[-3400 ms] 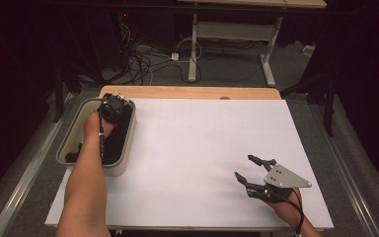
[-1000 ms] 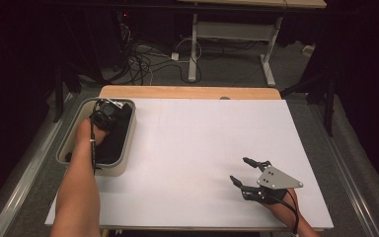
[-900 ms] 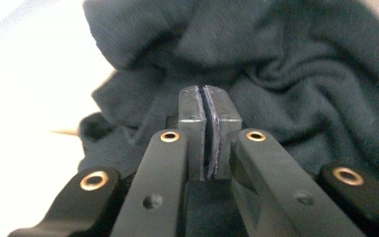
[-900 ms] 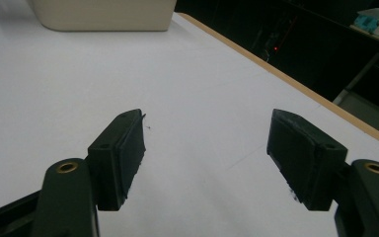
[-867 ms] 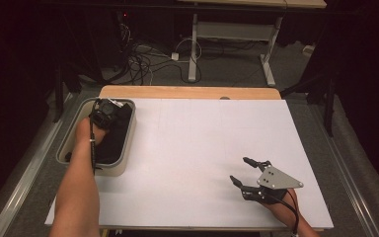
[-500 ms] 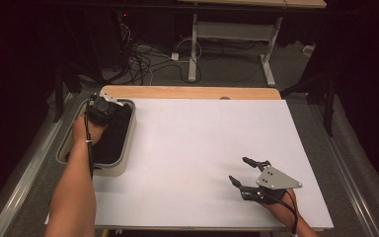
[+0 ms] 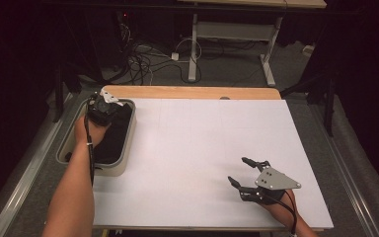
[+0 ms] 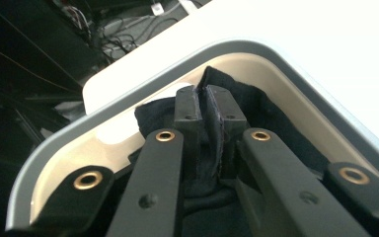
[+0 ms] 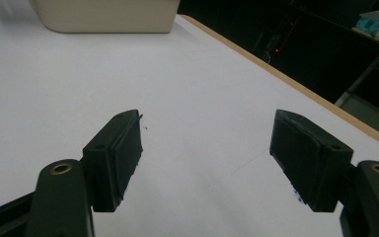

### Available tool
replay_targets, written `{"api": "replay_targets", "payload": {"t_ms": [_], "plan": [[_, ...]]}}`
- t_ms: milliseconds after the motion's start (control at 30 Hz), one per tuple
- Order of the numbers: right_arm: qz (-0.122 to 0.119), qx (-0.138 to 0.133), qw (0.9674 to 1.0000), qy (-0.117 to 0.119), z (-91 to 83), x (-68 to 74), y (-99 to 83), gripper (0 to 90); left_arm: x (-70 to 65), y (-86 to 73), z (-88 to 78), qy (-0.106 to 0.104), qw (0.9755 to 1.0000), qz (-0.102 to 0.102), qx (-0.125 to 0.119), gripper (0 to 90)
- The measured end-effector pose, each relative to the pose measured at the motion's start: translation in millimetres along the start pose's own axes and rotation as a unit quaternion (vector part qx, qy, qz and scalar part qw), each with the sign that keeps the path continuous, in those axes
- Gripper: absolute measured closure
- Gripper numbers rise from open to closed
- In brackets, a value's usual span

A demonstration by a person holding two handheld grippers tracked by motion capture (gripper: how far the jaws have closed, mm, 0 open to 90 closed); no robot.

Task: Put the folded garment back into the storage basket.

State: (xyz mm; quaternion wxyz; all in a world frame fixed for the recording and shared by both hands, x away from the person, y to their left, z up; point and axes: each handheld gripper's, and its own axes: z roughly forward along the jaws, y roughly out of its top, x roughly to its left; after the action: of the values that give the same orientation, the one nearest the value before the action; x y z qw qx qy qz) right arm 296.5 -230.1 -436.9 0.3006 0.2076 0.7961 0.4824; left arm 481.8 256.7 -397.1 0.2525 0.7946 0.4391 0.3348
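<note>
A: What is seen at the left side of the counter (image 7: pixel 197 148)?

B: A pale, round-cornered tub (image 7: pixel 126 143) is set at the counter's left edge, and a dark cloth (image 7: pixel 111 140) is lying inside it. The left gripper (image 8: pixel 206 106) is lowered into the far end of the tub, as seen from the high view.

A: How are its fingers placed?

B: In the left gripper view the fingers (image 8: pixel 187 111) are clenched on a fold of the dark cloth, which is pinched between the two pads. The rest of the cloth is bunched below and behind them, against the tub's inner wall. A slight easing of the jaws has just been registered, yet the fold is gripped between the pads.

A: And the right gripper (image 7: pixel 242 173)?

B: It is held near the counter's front right corner, well apart from the tub, with the grey three-cornered plate on top. In the right gripper view its fingers (image 9: pixel 118 158) are spread wide and released, with nothing between them; bare white counter is seen in the gap. Its jaws have just been opening further.

A: Is anything else noted?

B: The tub's outer wall is seen far off at the top of the right gripper view. Cables and a table frame are seen on the floor beyond the counter.
</note>
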Motion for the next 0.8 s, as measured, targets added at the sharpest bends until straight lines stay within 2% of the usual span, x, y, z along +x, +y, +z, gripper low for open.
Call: {"api": "replay_targets", "payload": {"t_ms": [167, 467, 500, 567, 800], "plan": [[0.001, -0.001, 1.0000, -0.001, -0.1, 0.0, 0.0, 28.3, -1.0, -0.8, -4.5, 0.002, 0.9998, -0.004, -0.018, 76.3], [-0.001, 0.001, 1.0000, 0.000, 1.1, 1.4, 0.0, 28.3, -4.1, -1.8, -7.7, 0.002, 0.9994, -0.006, -0.035, 70.7], [-0.001, 0.002, 1.0000, 0.001, 1.3, 1.5, 0.0, 28.3, -4.3, -1.6, -8.1, 0.003, 0.9993, -0.006, -0.036, 66.2], [-0.002, 0.003, 1.0000, 0.001, 1.5, 1.7, -0.1, 28.4, -5.1, -1.7, -8.6, 0.001, 0.9992, -0.005, -0.040, 65.5], [-0.003, 0.003, 1.0000, 0.002, 1.7, 2.0, 0.0, 28.4, -6.3, -1.8, -8.6, -0.004, 0.9989, -0.006, -0.047, 53.0]]}}
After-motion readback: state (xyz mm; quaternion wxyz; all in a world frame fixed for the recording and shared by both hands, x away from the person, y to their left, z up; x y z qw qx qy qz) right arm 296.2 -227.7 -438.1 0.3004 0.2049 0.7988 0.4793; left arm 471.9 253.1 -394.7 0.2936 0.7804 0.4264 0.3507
